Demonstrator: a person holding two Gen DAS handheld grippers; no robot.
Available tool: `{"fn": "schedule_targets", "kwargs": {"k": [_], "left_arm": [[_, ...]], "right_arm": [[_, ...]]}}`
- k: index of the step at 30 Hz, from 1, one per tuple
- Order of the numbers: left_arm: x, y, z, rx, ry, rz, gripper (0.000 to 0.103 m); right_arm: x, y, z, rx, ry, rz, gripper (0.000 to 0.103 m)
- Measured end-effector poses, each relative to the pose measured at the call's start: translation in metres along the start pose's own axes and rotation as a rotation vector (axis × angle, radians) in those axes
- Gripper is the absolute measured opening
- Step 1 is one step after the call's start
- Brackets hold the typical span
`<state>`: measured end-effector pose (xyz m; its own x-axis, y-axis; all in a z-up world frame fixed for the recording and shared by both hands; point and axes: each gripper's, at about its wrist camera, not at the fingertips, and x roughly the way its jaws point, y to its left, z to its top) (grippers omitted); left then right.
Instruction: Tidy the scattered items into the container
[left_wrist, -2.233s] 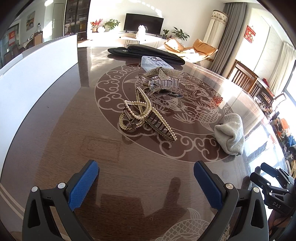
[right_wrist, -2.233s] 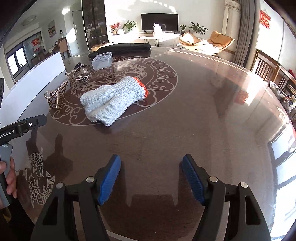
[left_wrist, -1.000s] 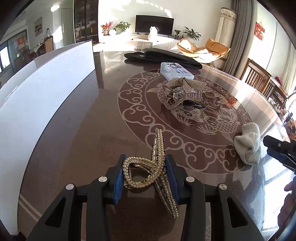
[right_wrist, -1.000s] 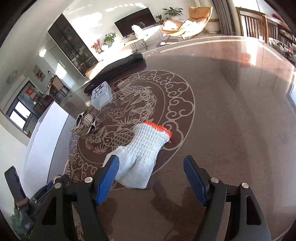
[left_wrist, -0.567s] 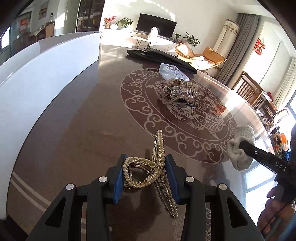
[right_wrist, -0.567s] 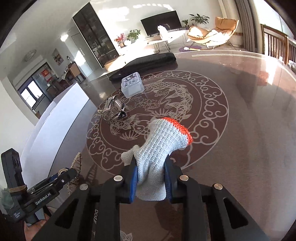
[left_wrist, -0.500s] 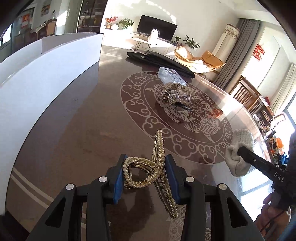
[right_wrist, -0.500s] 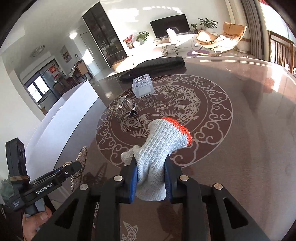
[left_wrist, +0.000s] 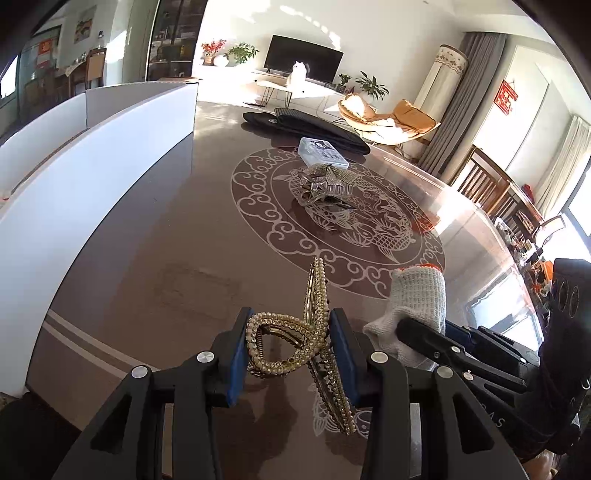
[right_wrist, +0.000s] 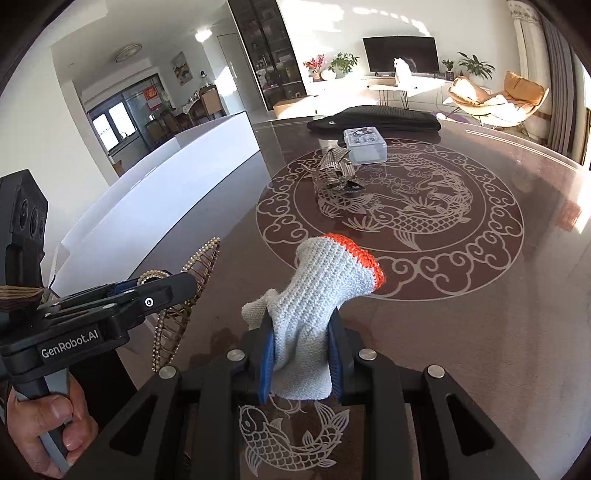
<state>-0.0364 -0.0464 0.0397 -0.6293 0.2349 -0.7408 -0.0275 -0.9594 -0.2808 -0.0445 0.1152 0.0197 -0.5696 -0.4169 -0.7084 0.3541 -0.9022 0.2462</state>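
Observation:
My left gripper (left_wrist: 291, 350) is shut on a gold pearl hair claw (left_wrist: 314, 325) and holds it above the brown table; the claw also shows in the right wrist view (right_wrist: 184, 291). My right gripper (right_wrist: 301, 354) is shut on a grey knit glove with an orange cuff (right_wrist: 325, 291), also lifted; the glove shows in the left wrist view (left_wrist: 413, 299), close to the right of the claw. The white container (left_wrist: 92, 173) stands along the table's left side and also shows in the right wrist view (right_wrist: 166, 192).
A silver hair clip (left_wrist: 325, 184) and a clear plastic box (left_wrist: 323, 151) lie on the table's round fish pattern. A long black bag (left_wrist: 306, 125) lies at the far edge. Chairs (left_wrist: 487, 184) stand to the right.
Both grippers closed on their items, the left on the hair claw and the right on the glove, and lifted them. The two grippers have drawn close together, and the white container looks nearer.

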Motion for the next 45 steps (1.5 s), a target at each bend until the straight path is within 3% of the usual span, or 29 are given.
{"fn": "schedule_targets", "kwargs": {"k": [7, 12, 16, 21, 25, 28, 30, 31, 33, 35, 40, 45], "left_arm": [[-0.055, 0.045, 0.029, -0.109, -0.09, -0.018, 0.041], [-0.104, 0.111, 0.07, -0.175, -0.184, 0.055, 0.041], [-0.119, 0.183, 0.116, -0.223, -0.206, 0.159, 0.041], [-0.09, 0.268, 0.176, -0.263, -0.141, 0.281, 0.041], [-0.042, 0.321, 0.202, -0.344, -0.053, 0.284, 0.041], [-0.011, 0.341, 0.21, -0.356, 0.001, 0.306, 0.041], [0.009, 0.349, 0.213, -0.356, 0.051, 0.314, 0.042], [0.019, 0.354, 0.213, -0.362, 0.083, 0.321, 0.042], [0.034, 0.362, 0.211, -0.39, 0.131, 0.352, 0.048], [0.035, 0.368, 0.207, -0.429, 0.127, 0.348, 0.062], [0.001, 0.35, 0.202, -0.426, 0.038, 0.388, 0.064], [-0.056, 0.274, 0.204, -0.299, -0.104, 0.367, 0.064]], "right_arm": [[0.002, 0.057, 0.052, -0.135, -0.043, 0.073, 0.025], [0.016, 0.127, 0.114, -0.253, -0.095, 0.162, 0.025], [0.046, 0.193, 0.167, -0.334, -0.104, 0.242, 0.025], [0.132, 0.261, 0.234, -0.417, -0.016, 0.241, 0.025], [0.215, 0.283, 0.267, -0.438, 0.106, 0.187, 0.025], [0.259, 0.285, 0.28, -0.435, 0.162, 0.157, 0.027], [0.286, 0.283, 0.285, -0.411, 0.206, 0.144, 0.033], [0.3, 0.281, 0.285, -0.402, 0.249, 0.135, 0.045], [0.322, 0.279, 0.283, -0.395, 0.318, 0.091, 0.059], [0.324, 0.277, 0.283, -0.393, 0.312, 0.079, 0.061], [0.276, 0.258, 0.284, -0.321, 0.158, 0.137, 0.061], [0.182, 0.214, 0.244, -0.319, -0.007, 0.168, 0.061]]}}
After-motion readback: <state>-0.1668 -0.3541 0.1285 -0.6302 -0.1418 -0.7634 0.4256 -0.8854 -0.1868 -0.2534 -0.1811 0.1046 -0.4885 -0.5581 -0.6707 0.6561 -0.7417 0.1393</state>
